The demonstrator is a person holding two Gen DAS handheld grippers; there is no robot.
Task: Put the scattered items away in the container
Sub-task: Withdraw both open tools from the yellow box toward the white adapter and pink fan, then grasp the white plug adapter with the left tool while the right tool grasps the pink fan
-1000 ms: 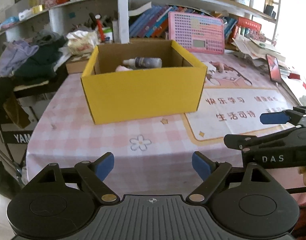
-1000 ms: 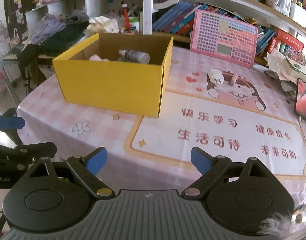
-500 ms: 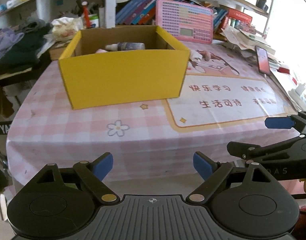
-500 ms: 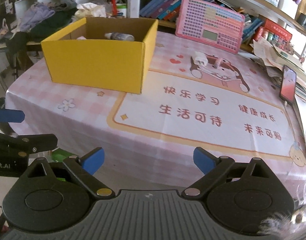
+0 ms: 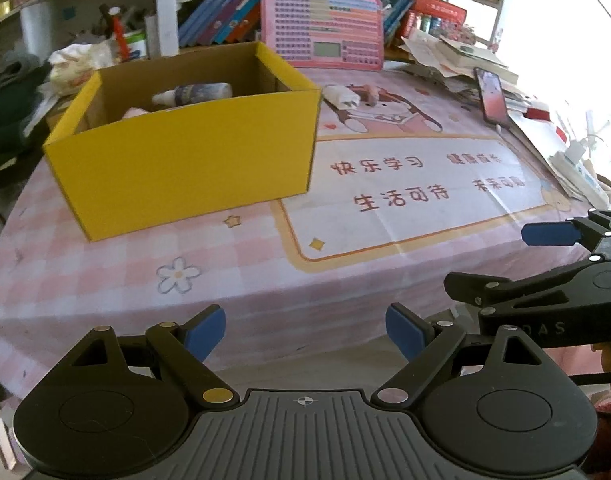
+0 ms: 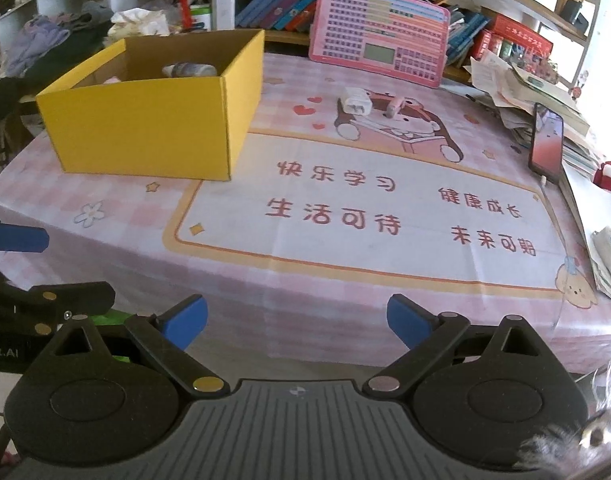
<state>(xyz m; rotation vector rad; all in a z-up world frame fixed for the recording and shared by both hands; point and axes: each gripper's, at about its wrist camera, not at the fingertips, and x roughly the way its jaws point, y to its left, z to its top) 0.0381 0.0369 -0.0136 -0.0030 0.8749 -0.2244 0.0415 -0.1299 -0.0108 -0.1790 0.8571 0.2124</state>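
**Both grippers wide and empty off the table edge**

A pink checked cloth [image 6: 345, 280] with a cartoon mat covers the table. The yellow box [image 5: 185, 168] stands upper left, a bottle [image 5: 193, 94] lying inside. A white plug [image 6: 355, 105] and a small pink item [image 6: 395, 107] lie loose at upper centre, a phone [image 6: 547, 144] at right. Cluttered bookshelves [image 6: 285, 4] fill the top. The left gripper [image 5: 305, 332] and the right gripper [image 6: 297, 322] gape, holding nothing.

Pulled both grippers back from yellow cardboard box [image 5: 185, 168]; table [image 5: 265, 280] near edge now under my view. Right gripper [image 6: 297, 322] jaws wider, nothing between.
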